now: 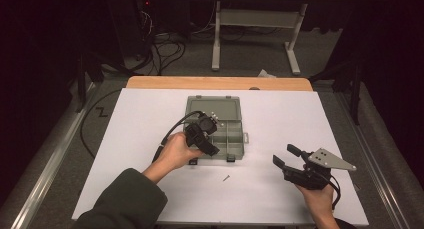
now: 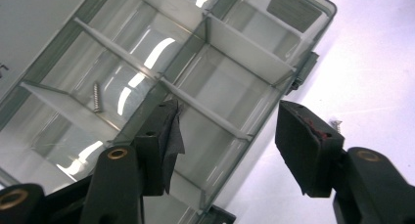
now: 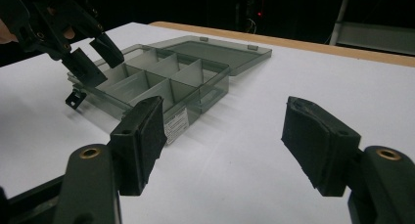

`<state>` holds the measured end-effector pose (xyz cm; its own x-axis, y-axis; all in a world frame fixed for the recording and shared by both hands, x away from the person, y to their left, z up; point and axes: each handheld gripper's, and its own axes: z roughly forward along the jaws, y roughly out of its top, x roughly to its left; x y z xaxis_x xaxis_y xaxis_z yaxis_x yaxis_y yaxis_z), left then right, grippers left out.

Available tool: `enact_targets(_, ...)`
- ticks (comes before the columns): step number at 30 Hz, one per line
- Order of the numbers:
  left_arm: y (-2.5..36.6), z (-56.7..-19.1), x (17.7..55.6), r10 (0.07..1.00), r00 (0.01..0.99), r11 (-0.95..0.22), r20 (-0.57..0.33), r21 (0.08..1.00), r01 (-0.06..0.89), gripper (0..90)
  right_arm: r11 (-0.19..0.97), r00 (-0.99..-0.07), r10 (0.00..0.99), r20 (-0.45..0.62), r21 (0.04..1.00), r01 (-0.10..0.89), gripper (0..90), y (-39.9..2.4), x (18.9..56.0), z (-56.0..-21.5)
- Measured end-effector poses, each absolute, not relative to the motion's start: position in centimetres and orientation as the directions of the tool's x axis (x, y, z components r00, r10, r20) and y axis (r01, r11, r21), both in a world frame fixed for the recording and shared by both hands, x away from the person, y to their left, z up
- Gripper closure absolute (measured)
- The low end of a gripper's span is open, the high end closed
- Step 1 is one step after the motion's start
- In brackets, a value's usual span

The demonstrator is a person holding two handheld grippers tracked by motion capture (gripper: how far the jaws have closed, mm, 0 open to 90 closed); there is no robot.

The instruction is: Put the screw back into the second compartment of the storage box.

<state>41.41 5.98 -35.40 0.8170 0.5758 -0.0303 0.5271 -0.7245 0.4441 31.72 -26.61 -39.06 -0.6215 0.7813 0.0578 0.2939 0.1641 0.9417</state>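
A grey see-through organizer box [image 1: 235,139] lies open mid-table, its lid [image 1: 214,110] flat behind it. My left gripper [image 1: 210,139] hovers over the box's front left compartments, open, with nothing between its jaws. In the left gripper view the left gripper [image 2: 225,121] looks down on the dividers [image 2: 244,50], and a small screw [image 2: 97,97] lies in one compartment. Another screw [image 1: 226,178] lies on the white sheet in front of the box. My right gripper [image 1: 283,154] is held open at the front right, empty. The right gripper view shows the right gripper [image 3: 225,116], the box [image 3: 195,94] and the left gripper [image 3: 93,55].
The white sheet [image 1: 150,179] covers a wooden table whose far edge [image 1: 218,83] shows behind the lid. Beyond it are floor cables [image 1: 165,51] and a white stand's legs [image 1: 292,54]. Bare sheet lies between the box and the right gripper.
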Motion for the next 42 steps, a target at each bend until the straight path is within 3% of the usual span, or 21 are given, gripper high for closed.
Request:
enact_targets(26,4.6,-36.3,39.6,0.529,0.846,-0.751,-0.064,0.428,0.502,43.4,0.163,-0.621,0.782,0.059,0.941,0.295,33.8,-26.6,31.7,-39.1)
enact_targets(42,4.4,-36.3,38.4,0.520,0.853,-0.758,-0.037,0.440,0.482,44.4,0.163,-0.620,0.782,0.060,0.941,0.296,33.8,-26.6,31.7,-39.1)
